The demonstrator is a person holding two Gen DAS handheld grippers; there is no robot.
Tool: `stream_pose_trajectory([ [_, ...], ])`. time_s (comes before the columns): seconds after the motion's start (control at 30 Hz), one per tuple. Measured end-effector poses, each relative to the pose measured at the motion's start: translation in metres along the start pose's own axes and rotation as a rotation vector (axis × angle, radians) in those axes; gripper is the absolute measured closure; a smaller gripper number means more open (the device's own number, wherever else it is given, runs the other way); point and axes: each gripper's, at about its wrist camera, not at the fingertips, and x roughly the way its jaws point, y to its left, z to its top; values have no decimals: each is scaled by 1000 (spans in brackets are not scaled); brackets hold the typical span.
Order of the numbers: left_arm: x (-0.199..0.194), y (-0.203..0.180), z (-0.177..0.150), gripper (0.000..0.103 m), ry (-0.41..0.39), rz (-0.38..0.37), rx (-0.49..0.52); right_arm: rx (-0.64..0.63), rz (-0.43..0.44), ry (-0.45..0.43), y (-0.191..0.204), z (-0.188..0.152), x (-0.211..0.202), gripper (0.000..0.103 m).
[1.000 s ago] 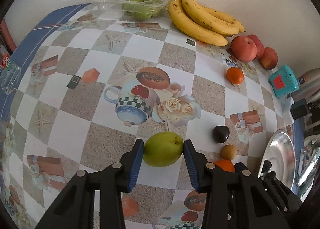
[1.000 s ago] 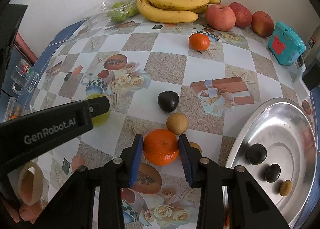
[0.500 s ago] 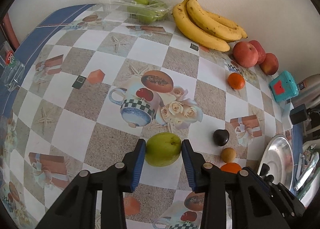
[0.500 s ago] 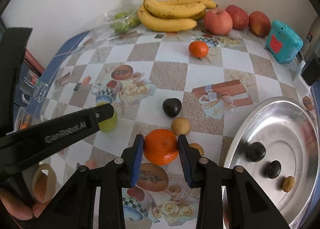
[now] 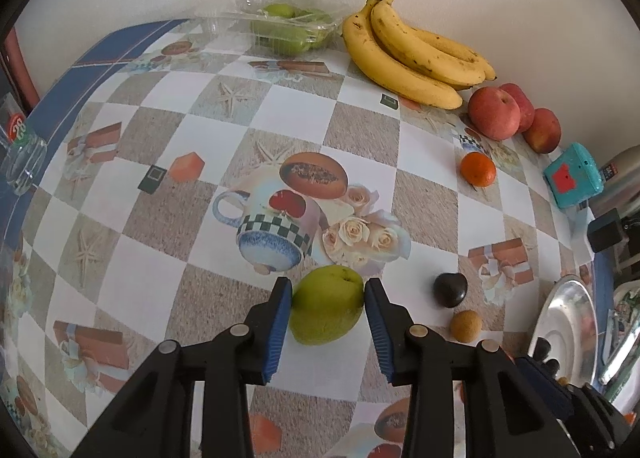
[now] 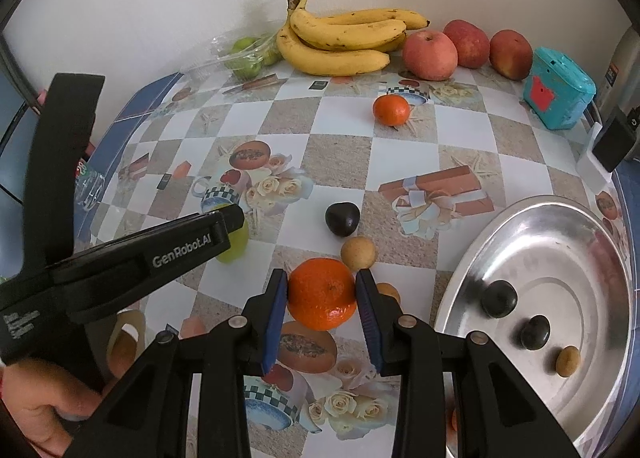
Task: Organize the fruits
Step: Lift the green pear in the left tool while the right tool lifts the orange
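A green fruit (image 5: 326, 304) lies on the patterned tablecloth (image 5: 424, 202), between the blue pads of my left gripper (image 5: 327, 284). Both pads touch its sides, and the jaws are opening slightly. From the right wrist view the same fruit (image 6: 236, 244) peeks out from behind the left gripper's black finger (image 6: 192, 242). My right gripper (image 6: 322, 276) is shut on an orange mandarin (image 6: 322, 294) and holds it a little above the cloth. A second mandarin (image 6: 391, 110) sits farther back, near the apples.
Bananas (image 6: 340, 42), three red apples (image 6: 430, 55) and a clear box of green fruits (image 5: 288, 28) line the wall. A dark fruit (image 6: 342, 219) and a small brown one (image 6: 358, 253) lie ahead. A metal bowl (image 6: 560, 242) at the right holds small fruits. A teal box (image 6: 558, 88) stands behind it.
My right gripper has risen a little with the mandarin in it. The left gripper has kept its place around the green fruit, its pads now closer against it.
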Motion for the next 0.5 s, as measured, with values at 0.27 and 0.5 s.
stream_pose_trajectory([
  [0.27, 9, 2, 4, 56, 6, -19, 0, 13, 4, -5, -5, 1, -2, 67],
  [0.5, 16, -1, 0, 55, 28, -9, 10, 22, 6, -7, -8, 1, -3, 67],
])
